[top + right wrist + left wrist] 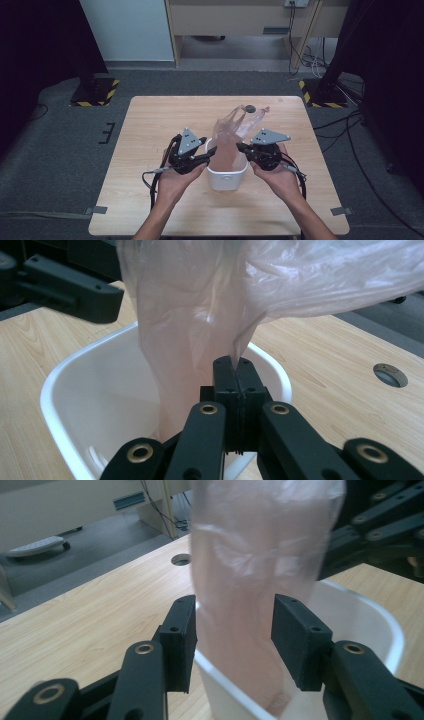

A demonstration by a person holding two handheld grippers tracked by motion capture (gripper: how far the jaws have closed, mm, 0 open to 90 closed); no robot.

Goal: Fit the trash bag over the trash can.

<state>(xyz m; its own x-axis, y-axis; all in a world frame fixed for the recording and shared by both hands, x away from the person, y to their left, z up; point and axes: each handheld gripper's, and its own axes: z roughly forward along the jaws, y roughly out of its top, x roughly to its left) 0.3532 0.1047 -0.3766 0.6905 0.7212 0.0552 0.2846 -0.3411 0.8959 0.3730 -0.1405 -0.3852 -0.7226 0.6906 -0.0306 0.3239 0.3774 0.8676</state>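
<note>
The right gripper point(235, 371) pinches the plastic bag point(200, 315); the left gripper point(234, 630) stands spread around it; the film could slip free from the bin point(60, 385).

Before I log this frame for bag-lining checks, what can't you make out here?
- Bottom of the white bin: hidden in both gripper views by the pink plastic bag hanging into it.
- Left gripper: jaws straddle the bag; contact unclear.
- Bag edge in the right gripper: covered by its shut jaws.
- Small round table hole: high view, seen through the bag, too small to tell more.
</note>
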